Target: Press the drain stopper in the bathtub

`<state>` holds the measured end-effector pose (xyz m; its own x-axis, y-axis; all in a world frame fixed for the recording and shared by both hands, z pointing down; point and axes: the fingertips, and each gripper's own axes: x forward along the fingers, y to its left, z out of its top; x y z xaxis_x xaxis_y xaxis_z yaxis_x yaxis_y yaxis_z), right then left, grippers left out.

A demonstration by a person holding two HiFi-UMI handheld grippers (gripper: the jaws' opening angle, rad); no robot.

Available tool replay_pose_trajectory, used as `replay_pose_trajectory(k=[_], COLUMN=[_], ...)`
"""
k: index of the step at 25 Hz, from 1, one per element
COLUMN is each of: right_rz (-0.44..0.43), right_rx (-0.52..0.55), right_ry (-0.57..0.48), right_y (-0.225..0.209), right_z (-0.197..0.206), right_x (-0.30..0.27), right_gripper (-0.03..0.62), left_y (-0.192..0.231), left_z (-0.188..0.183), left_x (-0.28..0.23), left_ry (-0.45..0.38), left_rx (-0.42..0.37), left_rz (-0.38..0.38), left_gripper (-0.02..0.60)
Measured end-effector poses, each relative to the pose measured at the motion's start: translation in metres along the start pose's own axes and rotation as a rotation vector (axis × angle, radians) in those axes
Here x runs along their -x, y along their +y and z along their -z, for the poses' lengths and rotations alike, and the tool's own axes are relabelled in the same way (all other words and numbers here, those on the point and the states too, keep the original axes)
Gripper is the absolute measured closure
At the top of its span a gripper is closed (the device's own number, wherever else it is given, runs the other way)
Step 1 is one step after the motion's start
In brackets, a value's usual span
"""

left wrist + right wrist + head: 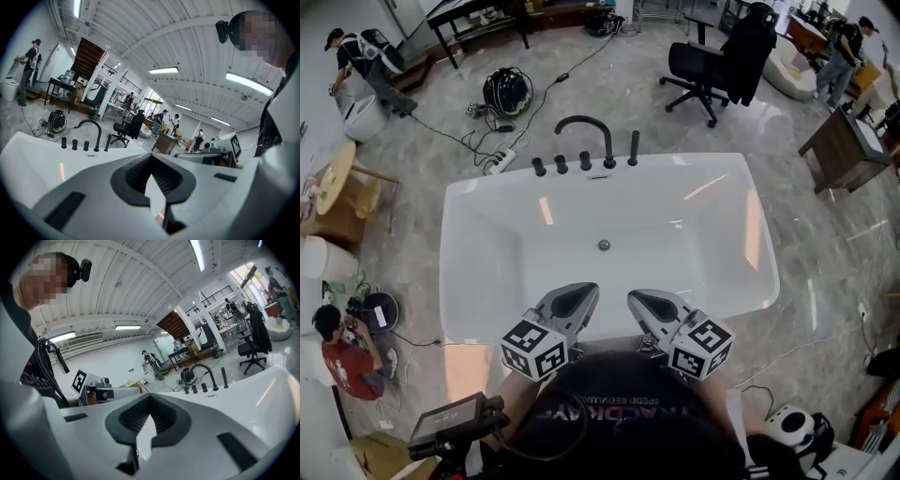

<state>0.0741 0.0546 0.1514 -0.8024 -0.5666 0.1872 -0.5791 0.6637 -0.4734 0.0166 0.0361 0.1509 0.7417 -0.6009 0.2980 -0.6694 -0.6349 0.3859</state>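
Left tongs [578, 291] and right tongs [639, 297] closed, empty — head view alone shows drain stopper [604, 245].

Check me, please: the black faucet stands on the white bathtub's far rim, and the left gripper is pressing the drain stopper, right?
Not quite: the head view shows the left gripper held by the near rim, well clear of the drain stopper on the floor of the bathtub. The black faucet does stand on the white bathtub's far rim.
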Motion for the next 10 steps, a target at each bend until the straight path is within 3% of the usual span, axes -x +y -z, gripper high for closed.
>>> replay_pose_trajectory(k=[10], right_rz=[0.004], right_rx=[0.001], right_ry=[0.005], right_y=[-0.0011], right_z=[0.0002], right_x=[-0.0030], right_gripper=[0.580], left_y=[0.0058], left_z=[-0.0011], left_x=[0.0015], left_ry=[-0.008], left_rx=[0.011], left_rz=[-0.010], left_gripper=[0.574])
